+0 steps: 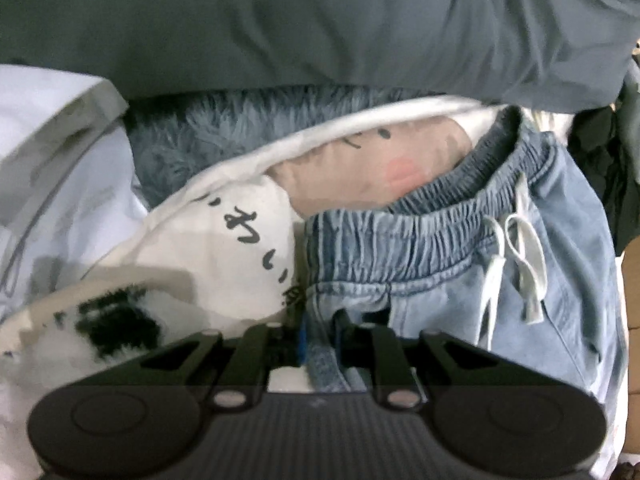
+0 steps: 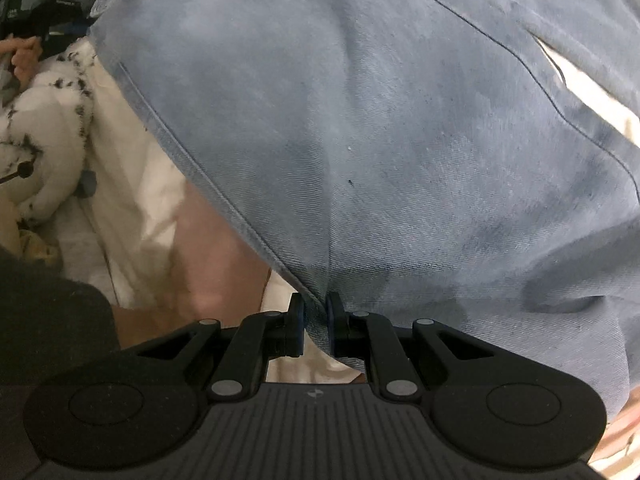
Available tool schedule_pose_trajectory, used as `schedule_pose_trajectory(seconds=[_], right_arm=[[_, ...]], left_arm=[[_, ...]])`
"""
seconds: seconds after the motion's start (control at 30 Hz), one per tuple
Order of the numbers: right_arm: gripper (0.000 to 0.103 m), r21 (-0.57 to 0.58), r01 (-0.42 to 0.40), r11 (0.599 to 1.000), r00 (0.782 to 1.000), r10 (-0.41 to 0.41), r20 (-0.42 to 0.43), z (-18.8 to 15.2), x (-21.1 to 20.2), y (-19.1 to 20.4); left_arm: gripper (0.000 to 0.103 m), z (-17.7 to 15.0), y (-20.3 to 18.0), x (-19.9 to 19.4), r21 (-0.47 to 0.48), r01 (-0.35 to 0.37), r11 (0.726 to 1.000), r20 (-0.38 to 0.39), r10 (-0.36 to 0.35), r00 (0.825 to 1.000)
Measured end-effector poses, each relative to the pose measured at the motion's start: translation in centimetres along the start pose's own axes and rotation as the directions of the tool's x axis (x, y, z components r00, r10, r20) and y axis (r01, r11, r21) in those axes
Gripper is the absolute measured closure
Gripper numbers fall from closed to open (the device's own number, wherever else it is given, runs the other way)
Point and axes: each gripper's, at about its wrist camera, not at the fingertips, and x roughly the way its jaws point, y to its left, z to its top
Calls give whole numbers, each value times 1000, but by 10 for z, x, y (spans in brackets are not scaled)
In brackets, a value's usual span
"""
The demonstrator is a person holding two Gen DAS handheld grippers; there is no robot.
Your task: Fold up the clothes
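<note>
Light blue denim pants (image 1: 460, 248) with an elastic waistband and a white drawstring (image 1: 516, 264) lie across white printed bedding. My left gripper (image 1: 320, 340) is shut on the waistband corner of the pants at its lower left. In the right wrist view the denim pants (image 2: 380, 140) fill most of the frame, and my right gripper (image 2: 316, 324) is shut on a fold of their seamed edge.
A dark grey-green pillow (image 1: 320, 24) lies across the back. A fuzzy blue-grey blanket (image 1: 224, 132) sits below it. White bedding with black script (image 1: 224, 248) lies left. A white spotted plush toy (image 2: 44, 140) lies at the left of the right wrist view.
</note>
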Motion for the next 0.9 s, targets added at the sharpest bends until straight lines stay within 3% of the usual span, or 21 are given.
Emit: schedule_pose_trajectory(seconds=[0.13, 0.37, 0.47, 0.67, 0.9], right_arm=[[85, 43, -17, 999, 1000, 17, 21, 6, -14, -9], [73, 35, 15, 999, 986, -20, 167, 42, -59, -33], [64, 2, 38, 999, 965, -38, 259, 74, -80, -39], [61, -107, 100, 989, 923, -52, 382, 149, -108, -42], [61, -316, 73, 946, 925, 54, 375, 258, -94, -9]], left_arm=[[81, 2, -1, -9, 2, 13, 1000, -5, -13, 1000], [77, -1, -1, -21, -12, 38, 999, 18, -38, 999], [77, -2, 2, -20, -54, 44, 998, 17, -43, 999], [76, -1, 4, -15, -86, 63, 994, 28, -60, 998], [75, 0, 12, 5, -183, 65, 981, 1, -66, 998]])
